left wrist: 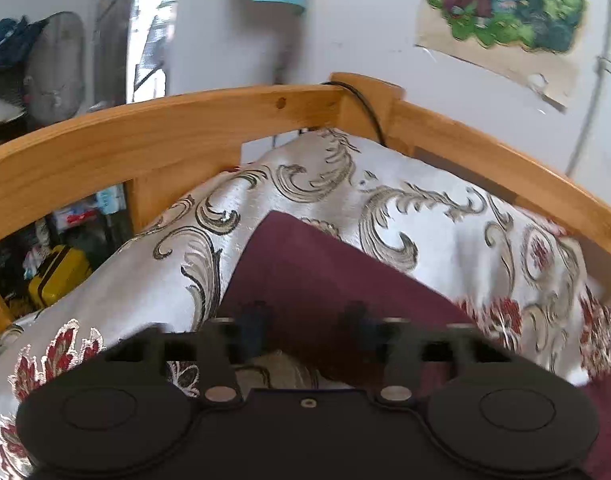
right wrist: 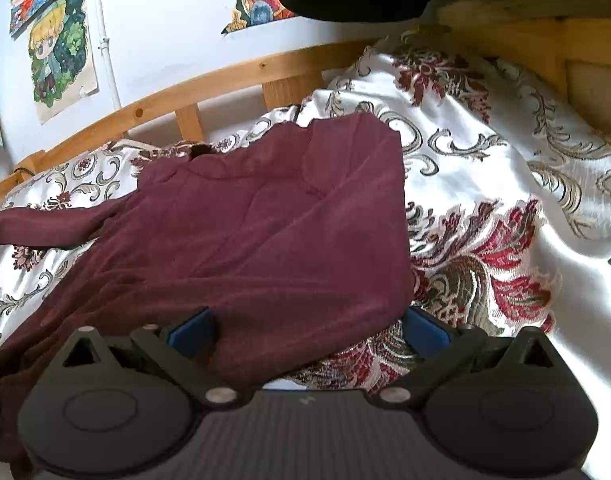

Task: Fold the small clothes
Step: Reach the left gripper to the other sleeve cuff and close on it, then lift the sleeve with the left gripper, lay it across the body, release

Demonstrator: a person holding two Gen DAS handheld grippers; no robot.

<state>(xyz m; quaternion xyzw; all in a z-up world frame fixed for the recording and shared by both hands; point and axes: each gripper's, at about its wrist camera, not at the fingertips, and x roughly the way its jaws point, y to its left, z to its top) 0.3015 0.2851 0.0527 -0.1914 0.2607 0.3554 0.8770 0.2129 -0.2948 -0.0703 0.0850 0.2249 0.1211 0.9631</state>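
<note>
Maroon garment (right wrist: 265, 216) lies spread on the bed (right wrist: 505, 184) for folding, its hem between the spread right claw (right wrist: 305, 328), while the left claw (left wrist: 309, 328) stands part-closed over a corner, grip unclear.

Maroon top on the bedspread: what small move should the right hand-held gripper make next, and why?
Probably close on the hem corner. The right hand-held gripper stands open with the near edge of the maroon top lying between its blue fingers, unpinched, and one sleeve spread flat on the floral bedspread, so the fold looks unfinished.
</note>
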